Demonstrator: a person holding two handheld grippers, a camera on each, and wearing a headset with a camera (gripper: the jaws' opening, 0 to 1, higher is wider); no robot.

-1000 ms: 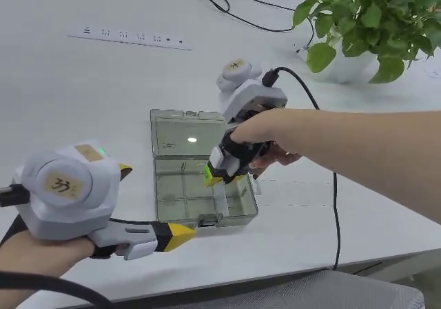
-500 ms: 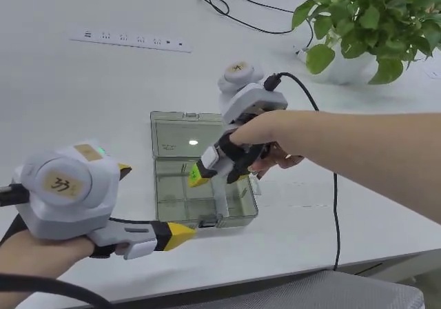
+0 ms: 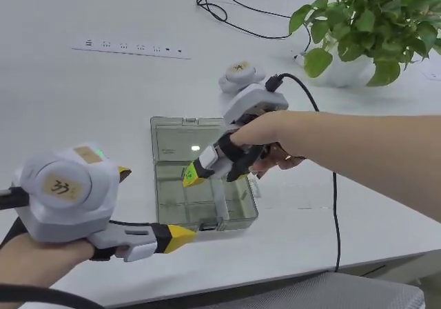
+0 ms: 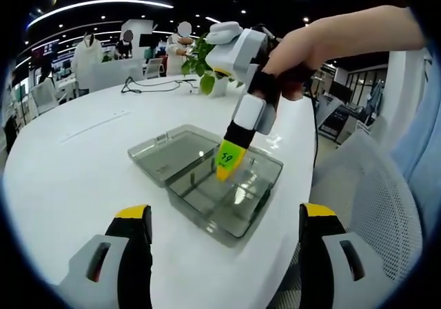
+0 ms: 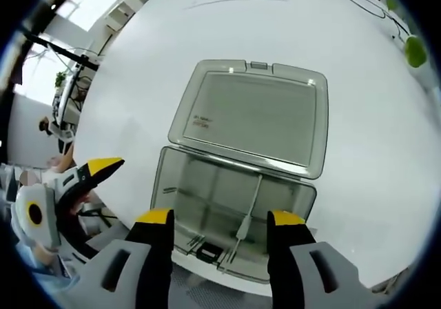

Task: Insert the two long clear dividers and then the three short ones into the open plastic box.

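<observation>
Bright even light (glare on lid [image 3: 186,136]), fisheye-warped edges.

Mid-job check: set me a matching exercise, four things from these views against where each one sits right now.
Things:
1. right gripper
2. left gripper
3. box lid
4. potted plant

Places:
A. far right of the table
B. above the box tray, open and empty
C. lying flat, open, behind the box tray
D. near the table's front edge, left of the box tray

Pairs: 1-B, 2-D, 3-C, 4-A
</observation>
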